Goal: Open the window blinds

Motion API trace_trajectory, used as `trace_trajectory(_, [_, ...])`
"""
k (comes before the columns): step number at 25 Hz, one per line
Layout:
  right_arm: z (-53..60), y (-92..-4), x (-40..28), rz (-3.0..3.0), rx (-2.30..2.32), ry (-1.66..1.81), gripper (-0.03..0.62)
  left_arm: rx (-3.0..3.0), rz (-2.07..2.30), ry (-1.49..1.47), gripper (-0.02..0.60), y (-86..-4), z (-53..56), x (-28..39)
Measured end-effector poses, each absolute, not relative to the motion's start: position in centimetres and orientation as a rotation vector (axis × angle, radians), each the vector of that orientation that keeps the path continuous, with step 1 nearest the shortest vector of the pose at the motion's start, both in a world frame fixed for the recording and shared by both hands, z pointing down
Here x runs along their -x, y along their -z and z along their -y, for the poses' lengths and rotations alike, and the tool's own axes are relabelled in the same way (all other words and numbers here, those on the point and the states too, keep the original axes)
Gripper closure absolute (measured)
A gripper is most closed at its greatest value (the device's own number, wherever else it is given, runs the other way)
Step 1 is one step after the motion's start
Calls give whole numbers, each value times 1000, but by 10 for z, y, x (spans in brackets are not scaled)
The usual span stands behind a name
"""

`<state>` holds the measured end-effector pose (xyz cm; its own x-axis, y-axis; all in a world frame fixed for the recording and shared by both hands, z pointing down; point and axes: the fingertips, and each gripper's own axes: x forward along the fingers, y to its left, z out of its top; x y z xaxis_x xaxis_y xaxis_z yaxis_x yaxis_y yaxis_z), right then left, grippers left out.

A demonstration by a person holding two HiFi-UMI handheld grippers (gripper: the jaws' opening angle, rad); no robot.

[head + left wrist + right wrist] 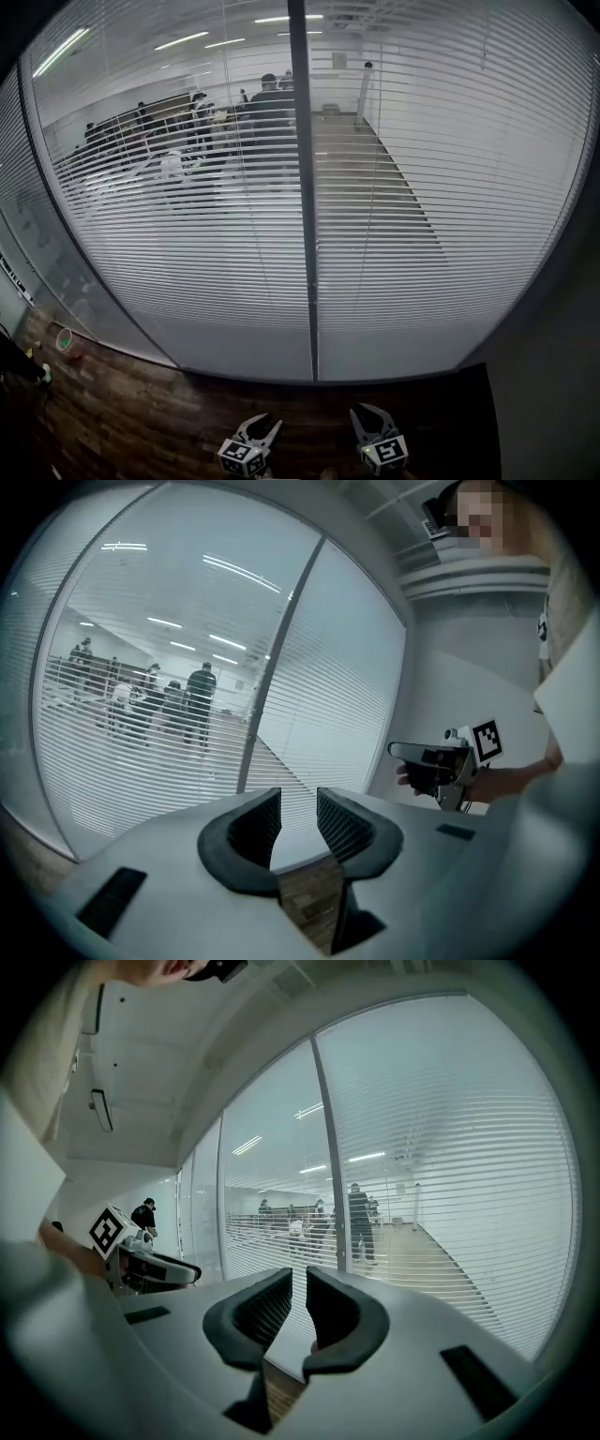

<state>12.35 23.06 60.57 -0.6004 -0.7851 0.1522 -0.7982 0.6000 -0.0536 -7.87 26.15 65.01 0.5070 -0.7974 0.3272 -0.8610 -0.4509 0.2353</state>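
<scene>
Two grippers low in our head view: left gripper and right gripper, each with jaws slightly apart, nothing between. Window blinds ahead and above us, slats horizontal, either side of mullion. Both grippers equally near, neither touching. We cannot make out wand or cord.

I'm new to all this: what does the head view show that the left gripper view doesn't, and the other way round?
Only the head view: the left gripper and right gripper side by side from above, and a small green thing on the floor at the left.
Only the left gripper view: its own jaws close up, apart with nothing between them, and a hand holding the right gripper.
Both: the blinds, the frame post and people beyond the glass.
</scene>
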Motion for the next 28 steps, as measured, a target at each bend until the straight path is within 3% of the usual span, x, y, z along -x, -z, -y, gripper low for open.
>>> trace_trajectory(18, [-218,-623,-8,2607,-1452,-213,559,-2407,1279,-258,469,-681,-236,205])
trace_trajectory(28, [-221,-634,22,2589,-1485,-214,559,-2379,1209,-215,471,-688,-240,221])
